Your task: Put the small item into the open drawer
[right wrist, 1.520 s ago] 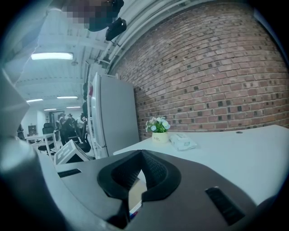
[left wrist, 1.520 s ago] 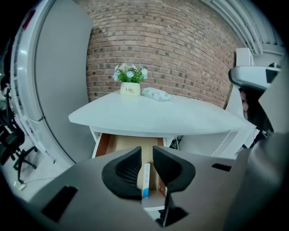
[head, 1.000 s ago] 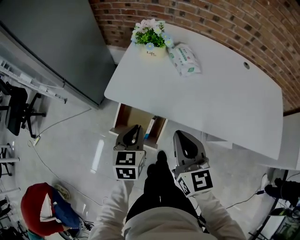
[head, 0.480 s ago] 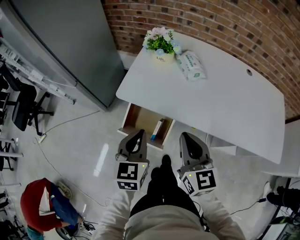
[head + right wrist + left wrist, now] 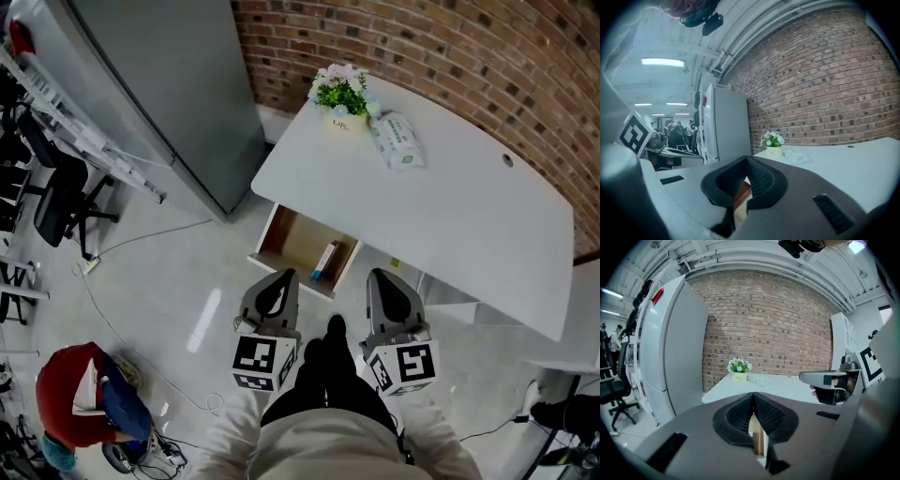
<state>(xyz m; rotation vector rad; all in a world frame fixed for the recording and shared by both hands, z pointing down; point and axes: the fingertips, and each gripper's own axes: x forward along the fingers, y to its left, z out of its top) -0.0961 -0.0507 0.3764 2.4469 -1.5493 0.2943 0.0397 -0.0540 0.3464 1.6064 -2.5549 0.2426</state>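
Pressing flat against each other with nothing caught between them, the ribbed pads of the left gripper (image 5: 753,405) met in a closed seam, and the pads of the right gripper (image 5: 747,169) likewise stood together and empty. Both grippers, left (image 5: 279,281) and right (image 5: 382,281), hung side by side, apart from each other, just short of the open drawer (image 5: 292,236), touching nothing. Inside that wooden drawer lay the small item (image 5: 325,261), a narrow blue-and-white box set along the drawer's right-hand side towards the front; the drawer's remaining floor showed bare wood. The drawer stuck out from under the near edge of a white desk (image 5: 459,220). At the desk's far corner stood a small pot (image 5: 344,119) filled with green leaves and pale flowers, and just beside it lay a soft pack of wipes (image 5: 399,142). Behind the desk rose a brick wall (image 5: 441,42), with a tall grey cabinet (image 5: 159,84) to the left.
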